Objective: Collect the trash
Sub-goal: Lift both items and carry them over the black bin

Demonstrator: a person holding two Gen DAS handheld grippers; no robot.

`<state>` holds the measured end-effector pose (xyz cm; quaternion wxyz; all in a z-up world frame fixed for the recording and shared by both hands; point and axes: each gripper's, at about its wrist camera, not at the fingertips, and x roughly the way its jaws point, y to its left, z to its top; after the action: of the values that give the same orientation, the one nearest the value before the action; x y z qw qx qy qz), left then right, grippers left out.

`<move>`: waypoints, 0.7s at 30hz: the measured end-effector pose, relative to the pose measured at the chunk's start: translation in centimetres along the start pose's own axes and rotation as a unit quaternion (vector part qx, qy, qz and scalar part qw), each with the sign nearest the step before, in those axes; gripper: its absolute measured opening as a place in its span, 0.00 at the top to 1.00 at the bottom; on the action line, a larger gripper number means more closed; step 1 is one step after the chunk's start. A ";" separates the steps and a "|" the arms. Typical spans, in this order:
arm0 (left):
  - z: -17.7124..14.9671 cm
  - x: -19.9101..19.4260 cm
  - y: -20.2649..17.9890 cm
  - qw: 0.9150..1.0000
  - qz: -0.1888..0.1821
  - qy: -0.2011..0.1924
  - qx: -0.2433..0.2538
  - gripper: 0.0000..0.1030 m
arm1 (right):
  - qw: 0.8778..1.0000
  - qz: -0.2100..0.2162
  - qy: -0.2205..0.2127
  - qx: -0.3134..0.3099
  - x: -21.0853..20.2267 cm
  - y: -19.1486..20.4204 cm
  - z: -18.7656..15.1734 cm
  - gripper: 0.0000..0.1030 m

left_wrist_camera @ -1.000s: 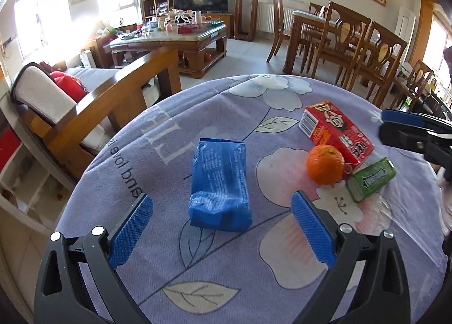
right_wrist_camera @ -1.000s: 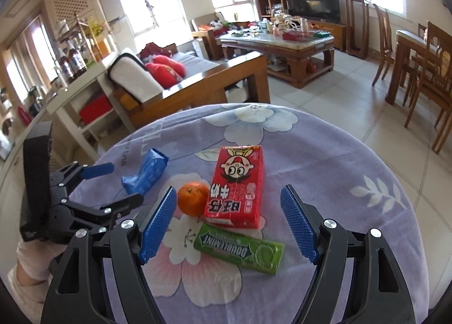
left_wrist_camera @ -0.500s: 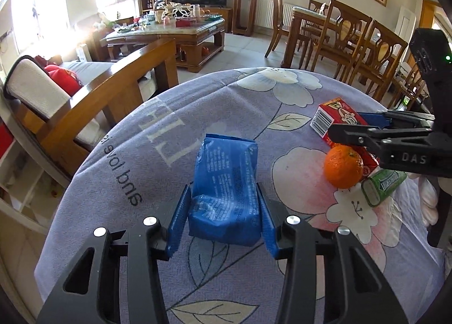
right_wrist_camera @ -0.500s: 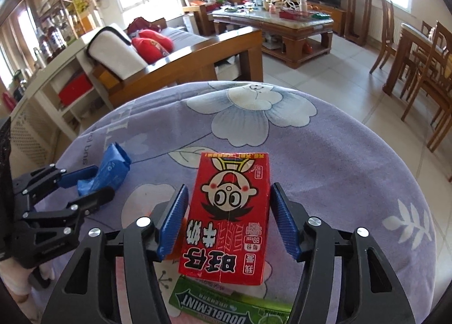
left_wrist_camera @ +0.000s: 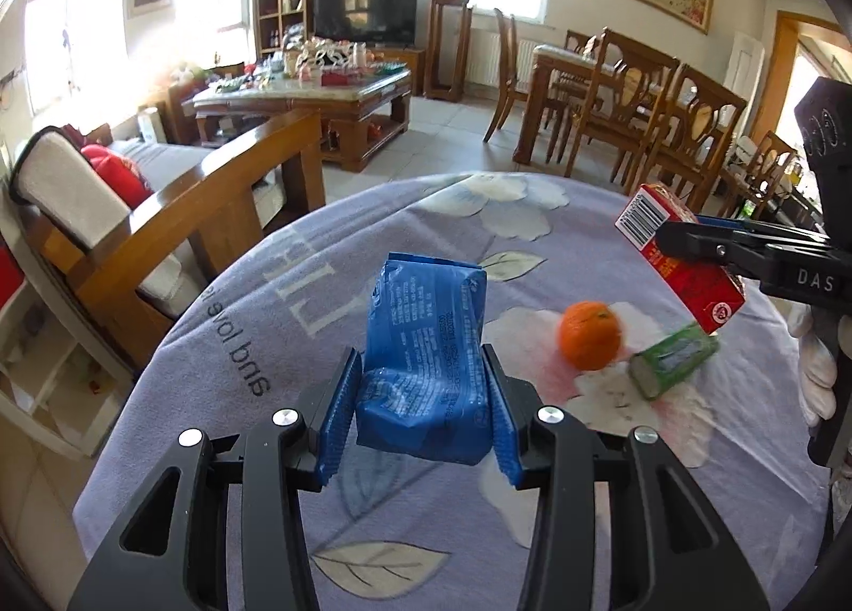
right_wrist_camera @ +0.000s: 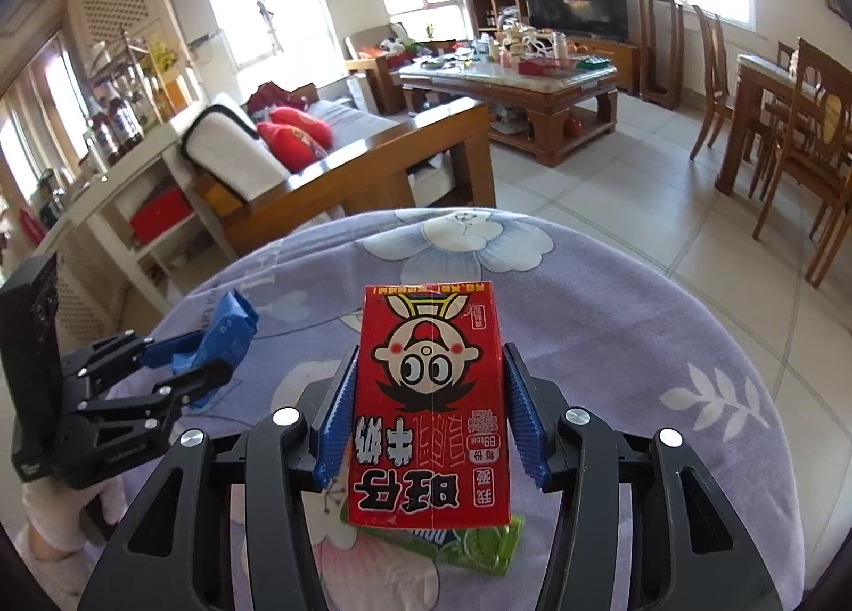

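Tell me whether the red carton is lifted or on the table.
Lifted: the right gripper clamps the red carton, tilted, clear of the tablecloth.

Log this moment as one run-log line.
left gripper: shut on blue packet | right gripper: shut on red carton | on table: orange, green gum pack

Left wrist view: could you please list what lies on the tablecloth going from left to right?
Blue packet in the left gripper → orange → green gum pack → red carton held up by the right gripper.
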<state>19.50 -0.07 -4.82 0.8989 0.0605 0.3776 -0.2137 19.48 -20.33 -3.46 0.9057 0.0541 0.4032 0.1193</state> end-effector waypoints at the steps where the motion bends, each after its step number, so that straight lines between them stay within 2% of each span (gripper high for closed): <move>1: 0.0 -0.8 -0.7 1.000 -0.004 -0.010 0.004 0.57 | 1.000 0.002 -0.006 0.001 -1.0 -0.1 -0.3 0.50; 11: -0.8 -7.5 -8.2 0.995 -0.041 -0.079 0.034 0.57 | 0.998 0.020 -0.058 0.019 -11.4 -2.6 -5.3 0.50; 21: -2.0 -10.4 -17.6 0.987 -0.086 -0.111 0.075 0.57 | 0.993 0.000 -0.106 0.050 -21.8 -7.7 -11.7 0.50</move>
<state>4.10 -11.81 2.02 0.9062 0.0711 0.2623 -0.3238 -1.97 -33.42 2.81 0.9396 0.1119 0.3101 0.0923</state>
